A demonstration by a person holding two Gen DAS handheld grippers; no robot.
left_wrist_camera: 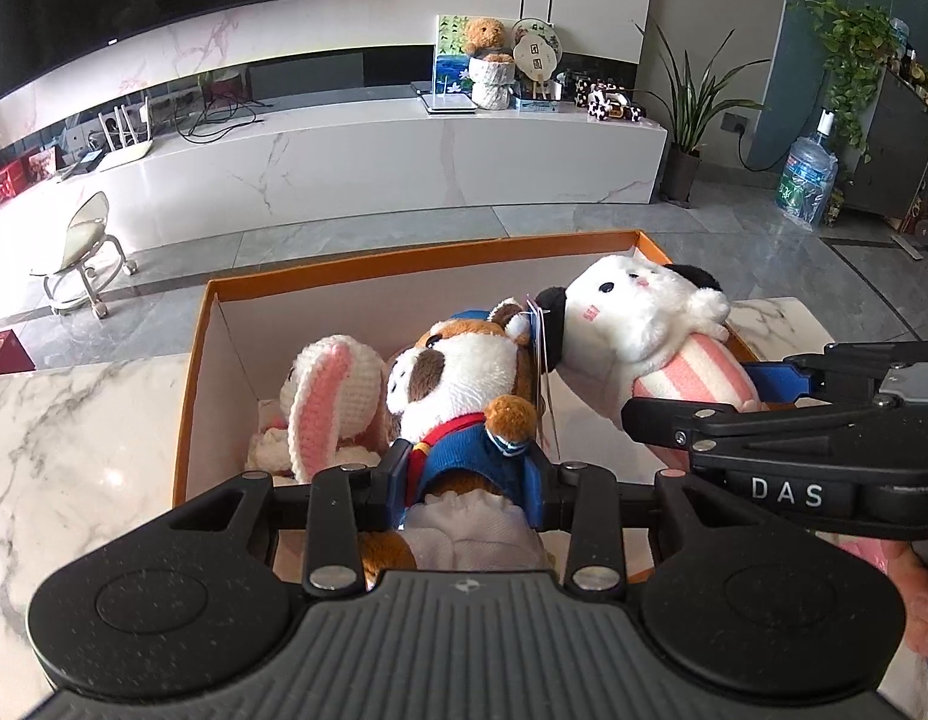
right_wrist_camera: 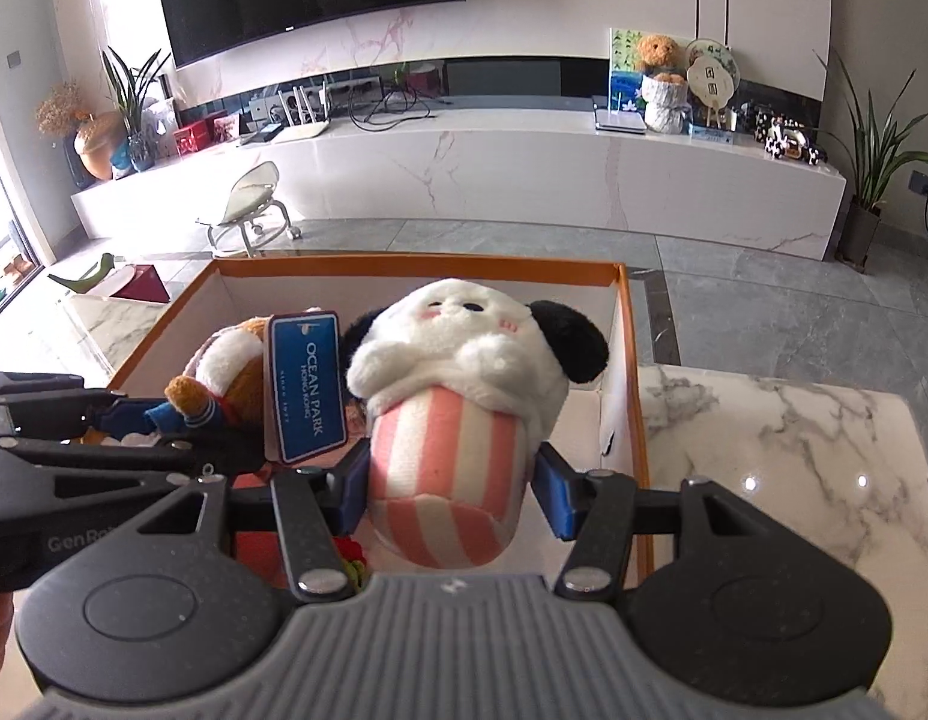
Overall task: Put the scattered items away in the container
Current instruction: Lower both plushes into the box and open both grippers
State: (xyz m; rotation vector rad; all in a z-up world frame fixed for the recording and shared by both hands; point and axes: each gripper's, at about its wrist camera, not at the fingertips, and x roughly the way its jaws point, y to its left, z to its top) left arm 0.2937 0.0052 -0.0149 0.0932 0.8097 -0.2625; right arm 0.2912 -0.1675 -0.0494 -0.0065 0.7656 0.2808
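Observation:
An orange-rimmed cardboard box (left_wrist_camera: 200, 360) with a white inside stands on the marble table; it also shows in the right wrist view (right_wrist_camera: 635, 396). My left gripper (left_wrist_camera: 464, 474) is shut on a brown-and-white plush animal in blue clothes (left_wrist_camera: 464, 384), held over the box. A crocheted white-and-pink bunny (left_wrist_camera: 326, 402) lies in the box to its left. My right gripper (right_wrist_camera: 452, 480) is shut on a white plush with black ears and a pink-striped body (right_wrist_camera: 458, 396), also over the box. The brown plush (right_wrist_camera: 224, 378) and its blue tag (right_wrist_camera: 308, 384) show at left there.
The marble table (left_wrist_camera: 74, 450) extends left of the box and right of it (right_wrist_camera: 794, 480). Beyond lie a grey tiled floor, a small wheeled stool (left_wrist_camera: 86, 252), a long white TV bench (left_wrist_camera: 374, 162), a potted plant (left_wrist_camera: 686, 120) and a water bottle (left_wrist_camera: 806, 174).

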